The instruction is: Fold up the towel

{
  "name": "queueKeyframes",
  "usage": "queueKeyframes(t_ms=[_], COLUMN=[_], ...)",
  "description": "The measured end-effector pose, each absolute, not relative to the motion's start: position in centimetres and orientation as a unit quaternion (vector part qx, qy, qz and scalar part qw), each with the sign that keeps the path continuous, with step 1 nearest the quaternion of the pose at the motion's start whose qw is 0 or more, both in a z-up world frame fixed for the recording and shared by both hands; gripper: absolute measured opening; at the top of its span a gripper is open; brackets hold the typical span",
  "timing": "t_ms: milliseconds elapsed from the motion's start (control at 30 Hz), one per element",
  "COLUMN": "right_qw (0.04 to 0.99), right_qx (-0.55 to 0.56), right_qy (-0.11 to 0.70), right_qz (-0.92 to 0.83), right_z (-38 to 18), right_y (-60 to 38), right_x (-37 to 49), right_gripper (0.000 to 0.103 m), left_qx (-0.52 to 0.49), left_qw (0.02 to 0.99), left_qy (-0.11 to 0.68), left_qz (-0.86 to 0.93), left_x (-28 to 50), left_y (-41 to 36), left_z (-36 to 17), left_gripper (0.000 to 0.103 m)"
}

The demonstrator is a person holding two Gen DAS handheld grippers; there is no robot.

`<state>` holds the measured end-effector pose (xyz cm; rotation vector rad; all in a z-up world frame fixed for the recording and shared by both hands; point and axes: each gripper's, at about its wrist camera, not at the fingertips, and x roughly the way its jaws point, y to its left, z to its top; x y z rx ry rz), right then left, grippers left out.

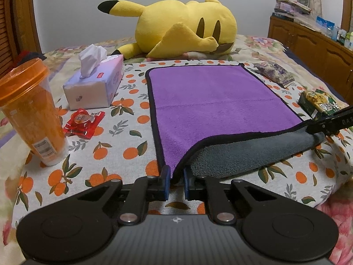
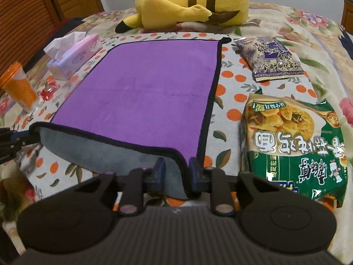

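Note:
A purple towel (image 1: 211, 97) with a black hem and grey underside lies flat on an orange-print cloth (image 1: 123, 145); it also shows in the right wrist view (image 2: 145, 92). Its near edge is lifted off the cloth, showing the grey underside. My left gripper (image 1: 176, 176) is shut on the towel's near left corner. My right gripper (image 2: 176, 172) is shut on the near right corner. Each gripper shows at the edge of the other's view, the right one (image 1: 328, 121) and the left one (image 2: 13, 141).
A tissue box (image 1: 94, 84), an orange cup (image 1: 28, 110) and a red candy wrapper (image 1: 83, 121) stand left of the towel. A purple snack bag (image 2: 271, 59) and a green noodle packet (image 2: 293, 145) lie to its right. A yellow plush toy (image 1: 183, 28) lies behind.

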<state>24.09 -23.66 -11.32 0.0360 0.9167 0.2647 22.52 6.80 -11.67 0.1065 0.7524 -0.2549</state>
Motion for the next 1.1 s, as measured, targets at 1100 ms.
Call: queueKeyframes(t_ms=[1100], right_qw=[0.918], right_qx=[-0.012], right_qy=[0.372], right_qz=[0.137], right_z=[-7.7], right_y=[-24.0], right_x=[24.1], right_gripper=[0.004], left_qx=[0.063], left_qw=[0.942], left_qy=[0.297], left_qz=[-0.14], left_x=[23.1], left_y=[5.7], left_z=[-7.3], left_gripper=[0.007])
